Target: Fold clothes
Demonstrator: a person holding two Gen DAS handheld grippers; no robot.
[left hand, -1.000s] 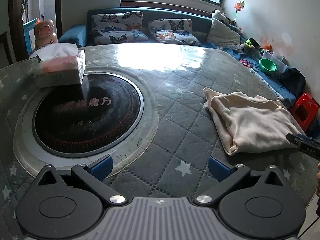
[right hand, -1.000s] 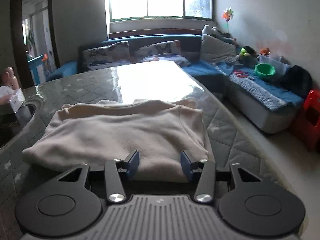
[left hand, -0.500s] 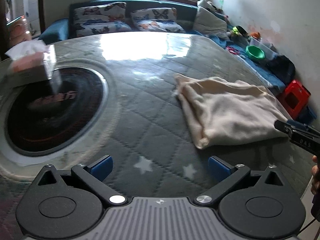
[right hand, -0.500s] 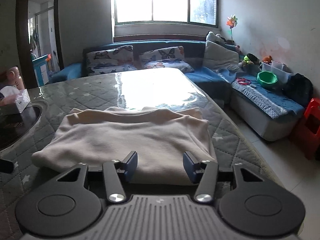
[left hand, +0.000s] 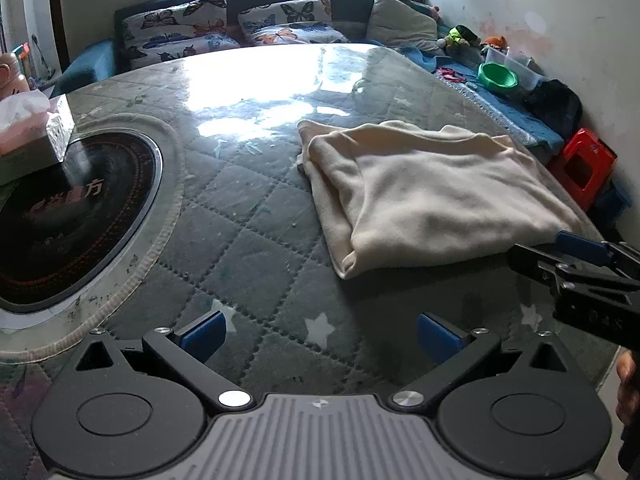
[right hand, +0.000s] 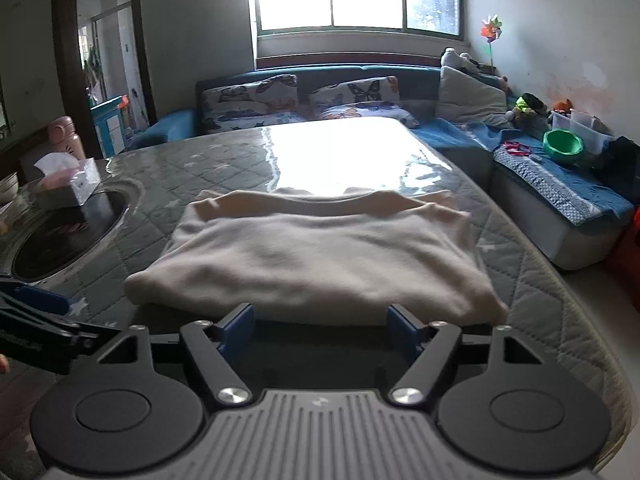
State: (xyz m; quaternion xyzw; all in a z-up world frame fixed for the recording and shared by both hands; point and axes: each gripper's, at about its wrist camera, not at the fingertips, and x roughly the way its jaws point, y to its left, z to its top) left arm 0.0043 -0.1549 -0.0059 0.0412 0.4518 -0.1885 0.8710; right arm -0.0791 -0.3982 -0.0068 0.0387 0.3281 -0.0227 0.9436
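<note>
A cream garment [left hand: 432,196] lies folded into a rough rectangle on the quilted table cover [left hand: 256,240], right of the middle. My left gripper [left hand: 320,334] hovers open over bare cover, short of the garment's near left corner, with nothing between its blue pads. In the right wrist view the same garment [right hand: 316,256] fills the middle. My right gripper [right hand: 320,326] stands open just in front of the garment's near edge, holding nothing. The right gripper's fingers [left hand: 576,252] enter the left wrist view from the right, beside the garment's near right corner.
A round black cooktop [left hand: 60,216] is set into the table at left, with a tissue box [left hand: 32,128] beside it. A sofa with butterfly cushions [right hand: 296,96] runs behind. A green bowl [right hand: 562,146] and a red stool [left hand: 584,168] are to the right.
The left gripper has swung right, bringing the garment toward the centre of its view. The right gripper has drawn back a little and opened wider. The garment has not moved.
</note>
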